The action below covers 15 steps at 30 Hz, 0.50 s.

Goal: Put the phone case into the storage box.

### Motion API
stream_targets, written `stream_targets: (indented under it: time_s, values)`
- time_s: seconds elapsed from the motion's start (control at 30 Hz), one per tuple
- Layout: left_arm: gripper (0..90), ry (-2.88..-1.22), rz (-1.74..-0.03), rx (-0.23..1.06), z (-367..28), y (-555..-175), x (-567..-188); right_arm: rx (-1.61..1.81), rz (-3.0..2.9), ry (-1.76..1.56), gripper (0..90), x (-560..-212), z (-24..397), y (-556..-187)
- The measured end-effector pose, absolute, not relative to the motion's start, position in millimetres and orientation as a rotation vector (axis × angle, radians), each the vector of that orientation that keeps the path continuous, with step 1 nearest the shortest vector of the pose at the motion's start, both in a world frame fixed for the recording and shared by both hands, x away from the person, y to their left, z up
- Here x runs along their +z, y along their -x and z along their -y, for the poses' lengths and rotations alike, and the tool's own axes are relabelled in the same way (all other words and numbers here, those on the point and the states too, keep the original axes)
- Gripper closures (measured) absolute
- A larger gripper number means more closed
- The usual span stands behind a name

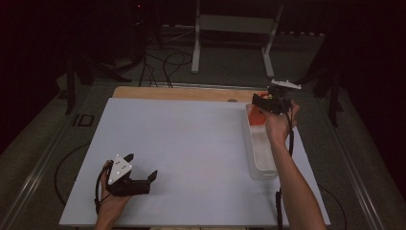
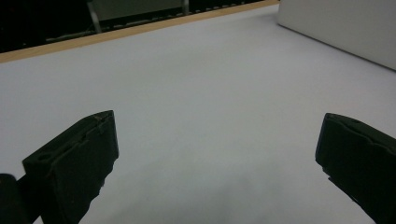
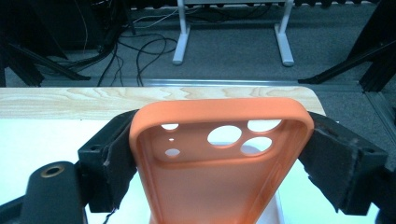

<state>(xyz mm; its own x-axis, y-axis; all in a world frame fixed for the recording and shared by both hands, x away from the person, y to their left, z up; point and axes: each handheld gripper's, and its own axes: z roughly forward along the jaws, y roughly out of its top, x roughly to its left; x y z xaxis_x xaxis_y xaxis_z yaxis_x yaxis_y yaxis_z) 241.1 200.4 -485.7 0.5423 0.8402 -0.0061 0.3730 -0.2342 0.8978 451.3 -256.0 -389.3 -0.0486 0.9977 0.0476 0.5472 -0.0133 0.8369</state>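
Covering most of the desk (image 1: 191,143), a pale sheet leaves a strip of bare wood uncovered along the far edge. A long white tray (image 1: 258,158) is set lengthwise beside the right edge of the desk, reaching from the far right corner toward the near side. The left gripper (image 1: 152,176) is held low above the near left corner of the desk, just over the sheet, and its jaws are seen wide apart in the left gripper view, with bare sheet between them and nothing gripped. The right gripper (image 1: 261,101) is held up over the far end of the tray, near the far right corner of the desk. Its jaws are clamped on the two long sides of an orange phone case (image 3: 219,163), which is gripped with its hollow inner side turned toward the camera and its end with the camera cut-outs pointing toward the far edge. In the high view, something orange is seen below the gripper at the far end of the tray.
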Motion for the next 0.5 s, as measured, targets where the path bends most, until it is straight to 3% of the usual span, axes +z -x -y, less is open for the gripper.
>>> stream_targets:
  time_s: [0.5]
  values:
    - [0.2, -1.828, -0.998, 0.617, -200.5, -240.8, -485.5, 0.929, -1.663, -1.630, 16.7, -397.3, 255.1, -454.2]
